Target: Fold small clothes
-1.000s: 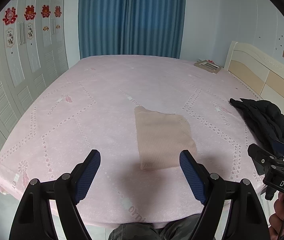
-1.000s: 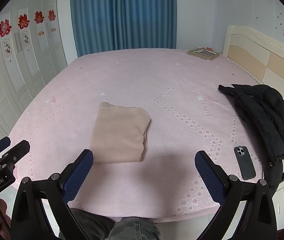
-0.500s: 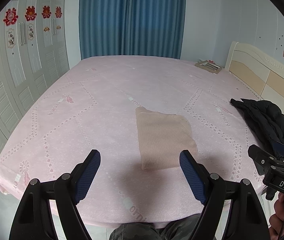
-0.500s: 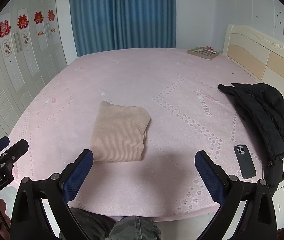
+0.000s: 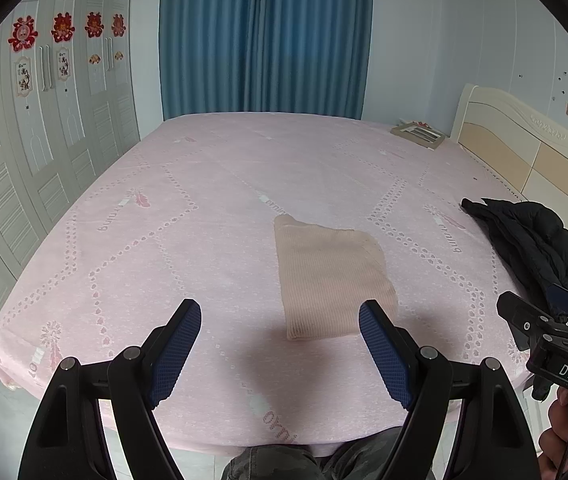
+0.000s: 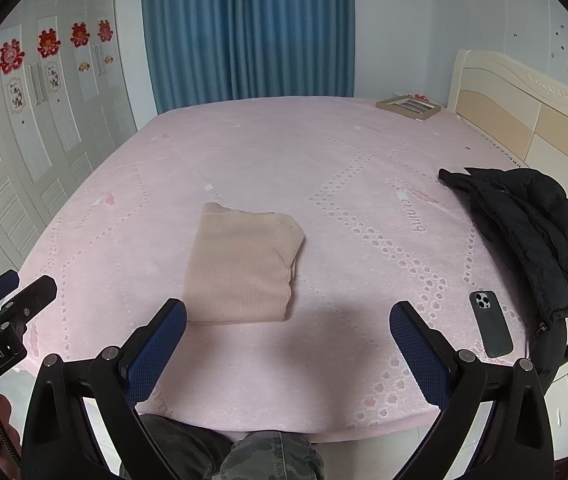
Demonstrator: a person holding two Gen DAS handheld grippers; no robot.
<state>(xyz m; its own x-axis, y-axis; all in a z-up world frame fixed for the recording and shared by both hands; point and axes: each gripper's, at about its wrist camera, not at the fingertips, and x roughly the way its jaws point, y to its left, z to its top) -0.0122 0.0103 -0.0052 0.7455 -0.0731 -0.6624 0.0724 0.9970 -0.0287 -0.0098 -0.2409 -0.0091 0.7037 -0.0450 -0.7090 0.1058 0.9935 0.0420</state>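
Item 1. Beige ribbed knit garment (image 5: 331,280), folded into a compact rectangle. Lies flat on the pink patterned bed cover (image 5: 164,240), near the bed's front edge. Its rounded fold faces the far side; layered edges show along its right side in the right wrist view (image 6: 240,272).

Item 2. Left gripper (image 5: 280,352), black frame with blue textured pads. Jaws spread wide, nothing between them. Held above the bed's front edge, short of the garment and clear of it.

Item 3. Right gripper (image 6: 287,352), same make. Jaws spread wide, empty. Also at the front edge, just right of the garment's near corner and not touching it.

Item 4. Black padded jacket (image 6: 535,240), heaped well to the right of the garment, by the cream headboard (image 6: 523,112).

Item 5. Dark smartphone (image 6: 491,324), face down, right of the garment, beside the jacket.

Item 6. Flat picture frame (image 6: 407,106), far beyond the garment, at the bed's far right corner.

Step in hand, as judged: the garment looks fully folded and both grippers are free of it, a rest between pieces. No other small unfolded piece is in view; a next move would call for fetching another or tidying the layered edges.
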